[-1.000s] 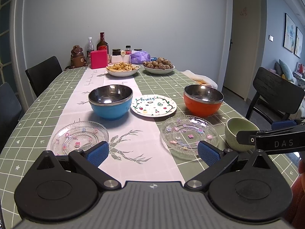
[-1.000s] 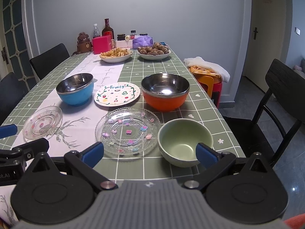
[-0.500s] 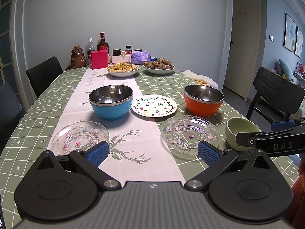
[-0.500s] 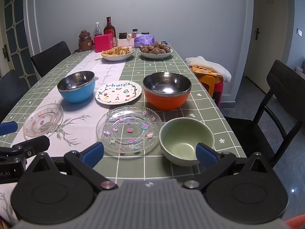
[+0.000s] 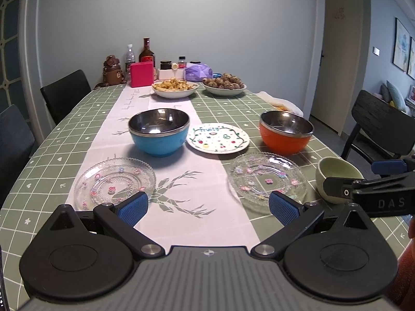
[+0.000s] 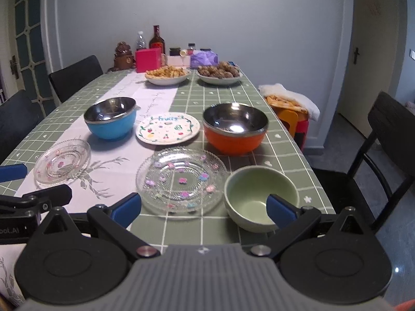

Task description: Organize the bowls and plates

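The left gripper (image 5: 207, 204) is held above the near edge of the bench (image 5: 64, 140), its blue-padded jaws spread wide with nothing between them; the right gripper (image 6: 205, 206) is likewise held apart and empty. In the left wrist view a small glass plate (image 5: 114, 181) is seen just beyond the left fingertip, and a larger glass plate (image 5: 267, 178) beyond the right one; the blue bowl (image 5: 158, 132), the painted "Fruity" plate (image 5: 218, 138) and the orange bowl (image 5: 285, 132) are set in a row farther back. The green bowl (image 5: 337, 171) is shown there only in part, half hidden behind the other gripper's arm; in the right wrist view the green bowl (image 6: 259, 197) is seen whole, empty, just beside the larger glass plate (image 6: 181, 178) and partly behind the right fingertip. An orange stool (image 6: 293, 119) draped with a white cloth is shown clearly beside the bench only in the right wrist view; framed pictures (image 5: 402, 44) on the far wall are shown only in the left wrist view. Two dishes of food (image 5: 174, 86) are seen at the far end in both.
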A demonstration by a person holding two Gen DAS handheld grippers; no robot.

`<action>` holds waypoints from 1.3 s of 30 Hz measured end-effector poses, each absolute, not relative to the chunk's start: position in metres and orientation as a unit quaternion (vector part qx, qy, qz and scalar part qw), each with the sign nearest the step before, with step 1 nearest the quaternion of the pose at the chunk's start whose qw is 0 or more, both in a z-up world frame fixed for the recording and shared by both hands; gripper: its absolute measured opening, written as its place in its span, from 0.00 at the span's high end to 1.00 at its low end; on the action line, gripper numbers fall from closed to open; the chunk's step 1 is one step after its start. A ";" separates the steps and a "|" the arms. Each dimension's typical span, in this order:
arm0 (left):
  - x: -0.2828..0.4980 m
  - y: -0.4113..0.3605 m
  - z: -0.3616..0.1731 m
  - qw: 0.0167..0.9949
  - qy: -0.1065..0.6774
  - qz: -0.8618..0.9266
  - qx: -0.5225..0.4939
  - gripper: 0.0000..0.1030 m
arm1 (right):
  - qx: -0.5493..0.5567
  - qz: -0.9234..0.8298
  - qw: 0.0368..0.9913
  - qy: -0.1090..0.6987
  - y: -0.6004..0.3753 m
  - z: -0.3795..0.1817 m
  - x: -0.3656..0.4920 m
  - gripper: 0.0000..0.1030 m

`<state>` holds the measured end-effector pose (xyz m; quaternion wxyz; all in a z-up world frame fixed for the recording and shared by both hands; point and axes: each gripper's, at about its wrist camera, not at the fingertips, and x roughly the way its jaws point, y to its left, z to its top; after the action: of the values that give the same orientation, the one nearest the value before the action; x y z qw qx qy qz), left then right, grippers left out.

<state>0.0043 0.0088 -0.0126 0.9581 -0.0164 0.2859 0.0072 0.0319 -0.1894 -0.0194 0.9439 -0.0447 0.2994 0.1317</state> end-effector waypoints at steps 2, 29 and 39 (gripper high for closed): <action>0.006 0.014 -0.013 0.958 0.286 0.009 -0.021 0.00 | -0.050 0.151 0.944 0.289 -0.185 -0.020 0.032 0.02; 0.042 0.149 -0.044 0.925 0.305 0.131 -0.186 0.49 | 0.014 0.316 0.879 0.356 -0.054 -0.047 0.119 0.38; 0.047 0.209 -0.062 0.897 0.263 0.191 -0.299 0.49 | 0.064 0.324 0.859 0.393 -0.012 -0.065 0.150 0.52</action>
<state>0.0472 0.2094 -0.0624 0.8973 -0.2990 0.2629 0.1907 0.1503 -0.0122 -0.0651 0.8585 0.0638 0.3927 0.3236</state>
